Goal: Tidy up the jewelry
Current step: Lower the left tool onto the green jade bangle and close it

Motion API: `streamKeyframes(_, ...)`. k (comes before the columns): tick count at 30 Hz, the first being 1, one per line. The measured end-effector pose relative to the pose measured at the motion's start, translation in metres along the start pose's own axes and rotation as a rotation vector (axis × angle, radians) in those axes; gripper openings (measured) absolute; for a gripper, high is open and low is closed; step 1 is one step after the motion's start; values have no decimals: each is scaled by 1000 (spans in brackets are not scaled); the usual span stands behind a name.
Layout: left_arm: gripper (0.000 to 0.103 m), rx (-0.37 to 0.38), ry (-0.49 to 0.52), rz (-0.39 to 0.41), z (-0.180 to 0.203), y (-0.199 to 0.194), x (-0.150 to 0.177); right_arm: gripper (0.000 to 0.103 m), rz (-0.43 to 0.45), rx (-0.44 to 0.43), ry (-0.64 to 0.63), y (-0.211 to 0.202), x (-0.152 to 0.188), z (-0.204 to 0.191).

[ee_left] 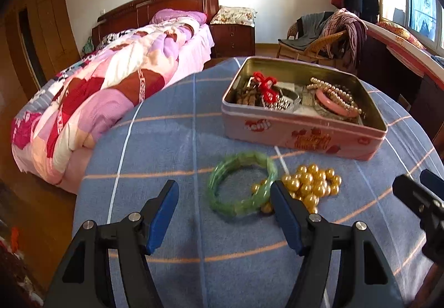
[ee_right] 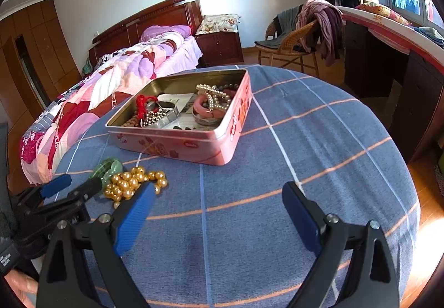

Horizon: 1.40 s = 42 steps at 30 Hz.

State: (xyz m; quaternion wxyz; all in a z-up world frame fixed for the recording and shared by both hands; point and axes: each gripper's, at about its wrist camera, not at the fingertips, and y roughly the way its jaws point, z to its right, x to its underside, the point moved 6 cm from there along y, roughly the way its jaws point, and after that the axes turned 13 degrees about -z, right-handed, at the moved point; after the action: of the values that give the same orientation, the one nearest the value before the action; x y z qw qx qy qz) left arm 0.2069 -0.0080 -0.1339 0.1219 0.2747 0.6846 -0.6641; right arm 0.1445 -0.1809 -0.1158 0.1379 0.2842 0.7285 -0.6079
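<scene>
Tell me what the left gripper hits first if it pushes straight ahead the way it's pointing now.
Most likely the green bangle: it lies on the cloth right ahead of the open left gripper, between its fingers. The gold bead strand sits just beside it. Depth is uncertain; the gripper could pass above.

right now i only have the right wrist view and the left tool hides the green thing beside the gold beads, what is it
Observer: A green bangle, a whole ring lying flat on the blue checked cloth.
Operator: is the left tool gripping it
Observer: No. The left tool is open and holds nothing; one finger tip sits in front of the spot where the bangle meets the gold beads.
</scene>
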Motion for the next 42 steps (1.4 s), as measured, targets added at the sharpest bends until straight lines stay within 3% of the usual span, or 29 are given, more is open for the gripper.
streamKeyframes(5, 64, 30, 18, 17, 7, 3, -10, 95, 2, 2, 1, 1, 0, 0)
streamKeyframes(6, 51, 44, 21, 9, 8, 4, -11, 95, 2, 2, 1, 1, 0, 0)
streamKeyframes(9, 30, 102, 10, -34, 6, 11, -10, 95, 0, 3, 2, 1, 0, 0)
streamKeyframes(11, 26, 129, -17, -41, 0, 11, -9, 95, 1, 3, 2, 1, 0, 0)
streamKeyframes(15, 9, 139, -63, -49, -14, 7, 1, 95, -1, 4, 2, 2, 0, 0)
streamKeyframes(17, 9, 121, -59, -54, -19, 4, 10, 95, 0, 4, 2, 2, 0, 0)
streamKeyframes(23, 7, 169, -131, -64, -35, -8, 34, 95, -4, 9, -1, 2, 0, 0)
streamKeyframes(30, 4, 160, -110, -59, -45, -18, 45, 95, -7, -16, -30, 2, -1, -6)
streamKeyframes(34, 5, 150, -107, -81, -50, -14, 50, 92, -28, -121, -141, 4, -1, -38)
streamKeyframes(37, 5, 148, -115, -84, -53, -15, 52, 83, -81, -206, -233, 15, 3, -76)
streamKeyframes(39, 12, 145, -118, -101, -55, -12, 55, 71, -141, -259, -288, 29, 5, -104)
streamKeyframes(42, 25, 137, -120, -110, -60, -10, 59, 68, -239, -318, -328, 52, 7, -133)
